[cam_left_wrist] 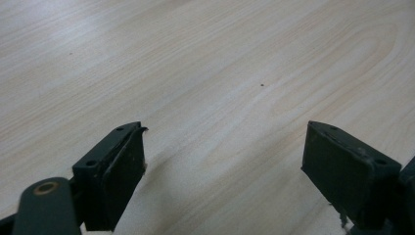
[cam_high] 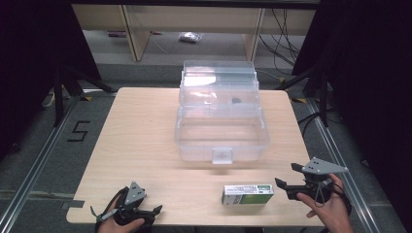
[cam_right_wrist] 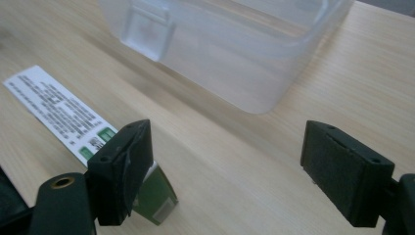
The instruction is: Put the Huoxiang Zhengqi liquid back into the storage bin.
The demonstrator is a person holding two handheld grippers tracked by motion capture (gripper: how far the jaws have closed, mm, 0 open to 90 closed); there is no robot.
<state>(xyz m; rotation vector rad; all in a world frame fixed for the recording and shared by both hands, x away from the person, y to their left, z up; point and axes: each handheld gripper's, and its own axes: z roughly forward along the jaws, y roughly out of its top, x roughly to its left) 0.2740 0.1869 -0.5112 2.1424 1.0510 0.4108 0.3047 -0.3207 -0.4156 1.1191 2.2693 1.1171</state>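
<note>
A clear plastic box [cam_high: 221,127] with its lid tipped back stands in the middle of the wooden table [cam_high: 136,145]. A small green and white carton [cam_high: 247,193] lies flat near the front edge. My right gripper [cam_high: 286,178] is open just to the right of the carton, held in a hand. In the right gripper view the carton [cam_right_wrist: 63,115] lies at the left, partly behind the left jaw, and the box [cam_right_wrist: 235,49] fills the top. My left gripper [cam_high: 156,211] is open at the front left, low over bare wood [cam_left_wrist: 210,88].
A small dark object [cam_high: 236,101] sits inside the box's rear part. A latch tab [cam_high: 222,156] hangs on the box's front wall. Beyond the table are wooden shelf legs [cam_high: 133,34], cables [cam_high: 284,39] and dark stands on the floor.
</note>
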